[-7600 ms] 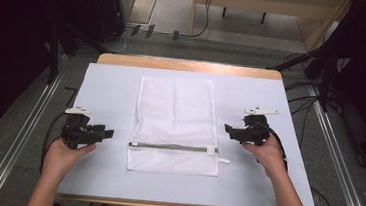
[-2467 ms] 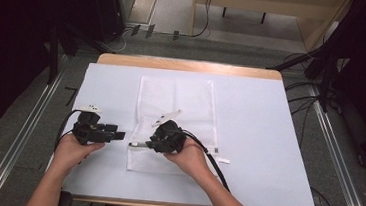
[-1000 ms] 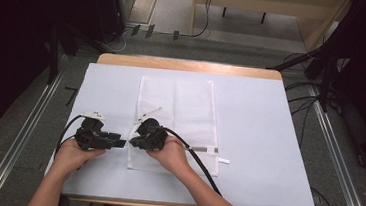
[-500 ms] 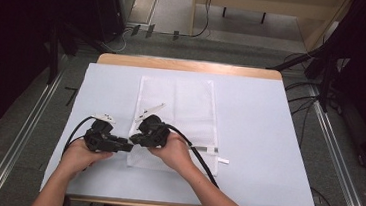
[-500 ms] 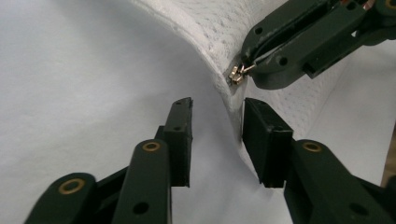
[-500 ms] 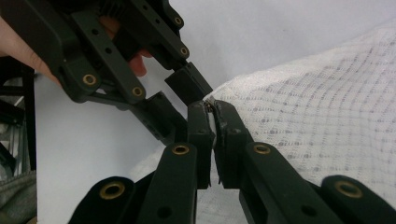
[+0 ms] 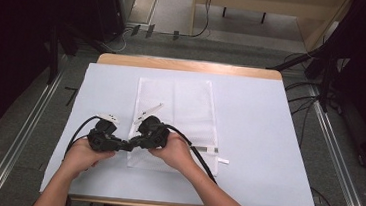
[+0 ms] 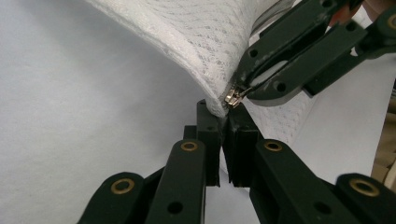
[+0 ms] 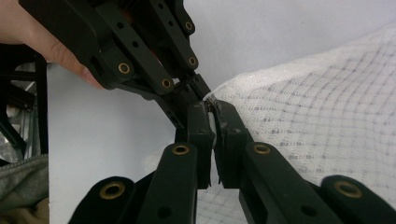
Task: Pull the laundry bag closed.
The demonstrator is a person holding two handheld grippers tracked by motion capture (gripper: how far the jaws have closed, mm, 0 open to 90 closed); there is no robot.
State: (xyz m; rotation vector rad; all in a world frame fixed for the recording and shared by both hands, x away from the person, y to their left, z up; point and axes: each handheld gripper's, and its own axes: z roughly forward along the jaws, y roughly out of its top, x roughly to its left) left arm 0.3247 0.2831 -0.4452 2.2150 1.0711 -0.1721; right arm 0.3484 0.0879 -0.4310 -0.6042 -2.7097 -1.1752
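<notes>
Counter (image 7: 268,140): wooden top, edge strip visible along far side, covered almost fully by pale blue sheet (image 7: 260,120). Sheet flat and smooth. On sheet: white mesh laundry bag (image 7: 180,108), long axis running away from person, extending beyond tongs toward far edge. Bag's near-left corner sits at tongs, raised off sheet there. Zipper strip (image 7: 207,149) runs along bag's near end, right of tongs. Small white tab (image 7: 223,160) on sheet just beside bag's near-right corner.
</notes>
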